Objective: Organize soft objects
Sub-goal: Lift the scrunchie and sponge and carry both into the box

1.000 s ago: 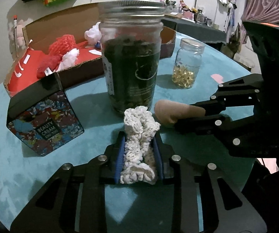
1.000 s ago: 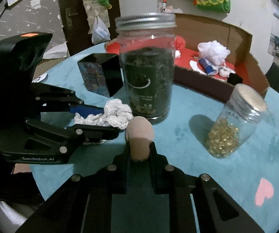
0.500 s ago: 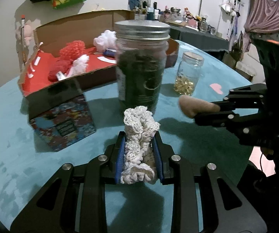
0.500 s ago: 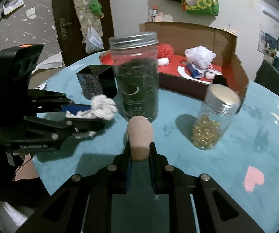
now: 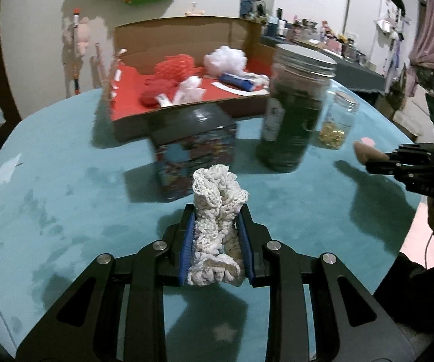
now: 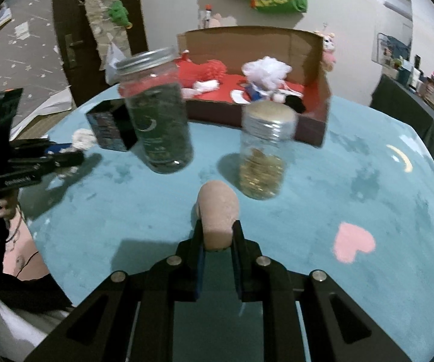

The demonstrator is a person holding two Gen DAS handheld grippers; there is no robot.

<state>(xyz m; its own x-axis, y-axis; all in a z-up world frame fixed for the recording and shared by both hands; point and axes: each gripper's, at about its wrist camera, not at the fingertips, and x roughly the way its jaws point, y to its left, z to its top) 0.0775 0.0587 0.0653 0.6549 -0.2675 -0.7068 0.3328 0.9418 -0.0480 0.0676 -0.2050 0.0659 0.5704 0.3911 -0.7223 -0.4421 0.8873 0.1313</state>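
Left tool (image 5: 217, 235) grips a crocheted cloth (image 5: 217, 211), right tool (image 6: 218, 238) a sponge (image 6: 217, 214); both remain undelivered to the box (image 5: 186, 102) ahead.

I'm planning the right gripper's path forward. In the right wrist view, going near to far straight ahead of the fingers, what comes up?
right gripper shut on the tan sponge → small jar of gold bits → cardboard box → white pouf inside it.
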